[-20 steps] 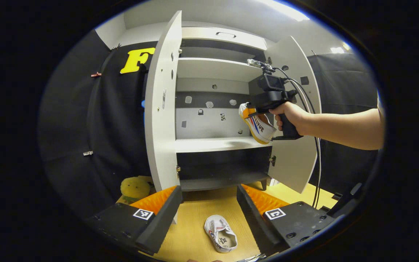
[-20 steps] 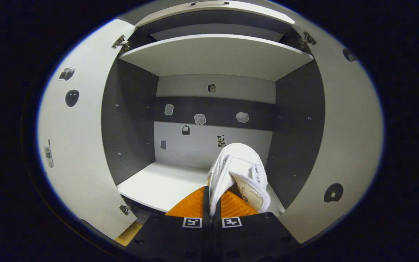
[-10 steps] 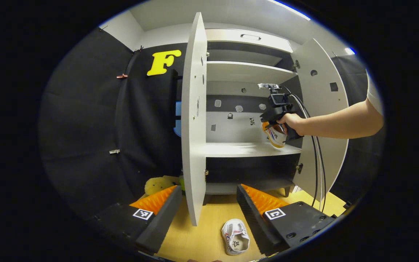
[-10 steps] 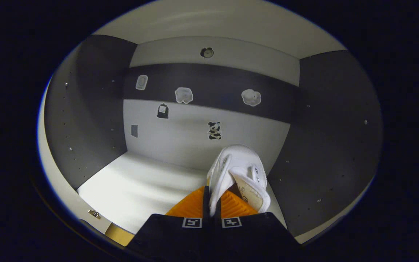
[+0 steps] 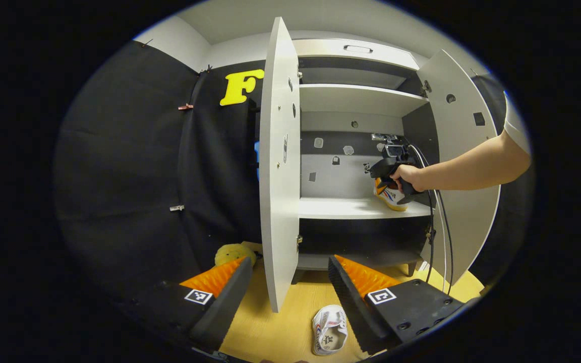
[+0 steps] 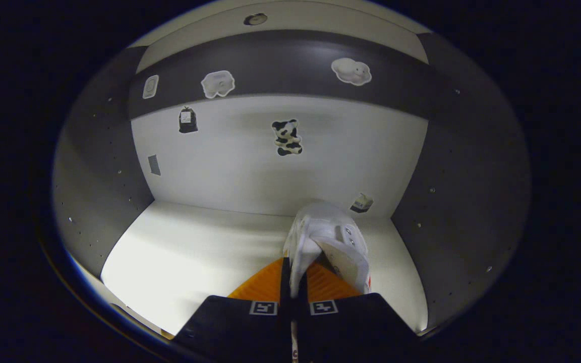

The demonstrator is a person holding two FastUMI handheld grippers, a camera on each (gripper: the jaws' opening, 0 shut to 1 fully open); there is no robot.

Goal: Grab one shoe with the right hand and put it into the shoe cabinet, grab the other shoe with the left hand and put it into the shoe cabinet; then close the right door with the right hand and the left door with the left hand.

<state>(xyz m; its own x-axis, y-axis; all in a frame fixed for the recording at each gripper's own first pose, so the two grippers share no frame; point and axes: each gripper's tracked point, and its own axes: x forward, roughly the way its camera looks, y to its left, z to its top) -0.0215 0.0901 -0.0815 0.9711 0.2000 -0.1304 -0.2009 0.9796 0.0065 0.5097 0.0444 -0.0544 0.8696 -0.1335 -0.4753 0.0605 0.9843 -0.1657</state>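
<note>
Right gripper (image 6: pixel 293 282) is pinched tight on the collar of a white canvas shoe (image 6: pixel 328 242), both fingers pressing the fabric, inside the shoe cabinet (image 5: pixel 356 98) over its middle shelf (image 6: pixel 194 252), near the right inner wall. From the left gripper view this held shoe (image 5: pixel 389 194) shows a yellowish sole and red and blue stripes on its side, toe pointing inward and sole at or just above the shelf; contact cannot be told. A hand (image 5: pixel 407 176) grips the handle of that gripper (image 5: pixel 384 169), with cables hanging below.

Left gripper (image 5: pixel 288 297) is spread wide, holding nothing, above the wooden floor (image 5: pixel 280 327). Between its fingers lies the other shoe (image 5: pixel 328 330), white with the same stripes, opening up, on the floor in front of the cabinet. Both the left door (image 5: pixel 278 161) and the right door (image 5: pixel 464 166) stand open. A yellow plush toy (image 5: pixel 232 253) sits low beside the cabinet.
</note>
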